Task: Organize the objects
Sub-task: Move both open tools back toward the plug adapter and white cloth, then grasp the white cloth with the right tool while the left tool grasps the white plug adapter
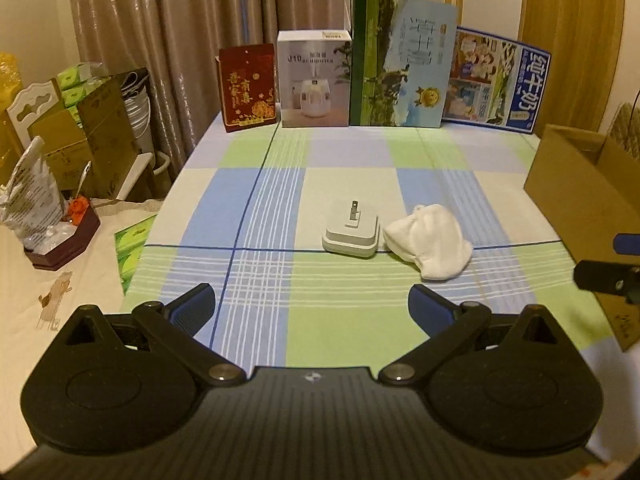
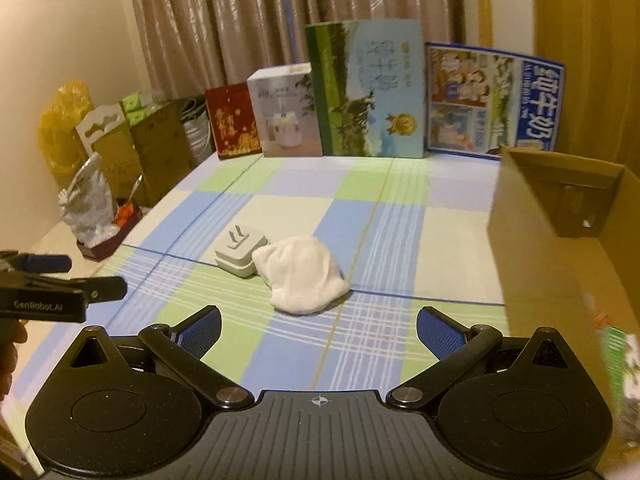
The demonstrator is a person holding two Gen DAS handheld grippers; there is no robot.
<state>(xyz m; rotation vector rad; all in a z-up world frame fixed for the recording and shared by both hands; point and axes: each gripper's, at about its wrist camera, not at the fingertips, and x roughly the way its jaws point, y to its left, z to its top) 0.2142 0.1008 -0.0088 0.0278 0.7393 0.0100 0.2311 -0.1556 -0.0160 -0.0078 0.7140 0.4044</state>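
Both your claws, left gripper [image 1: 310, 308] and right gripper [image 2: 319, 330], are wide open and empty; plug [image 1: 351, 230] and cloth [image 1: 429, 241] touch mid-table, far of both, cloth nearer right, toward the box [image 2: 560, 216].

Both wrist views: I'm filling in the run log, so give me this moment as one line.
left gripper: open, empty | right gripper: open, empty | plug adapter touching white cloth on checked sheet | cardboard box: right side
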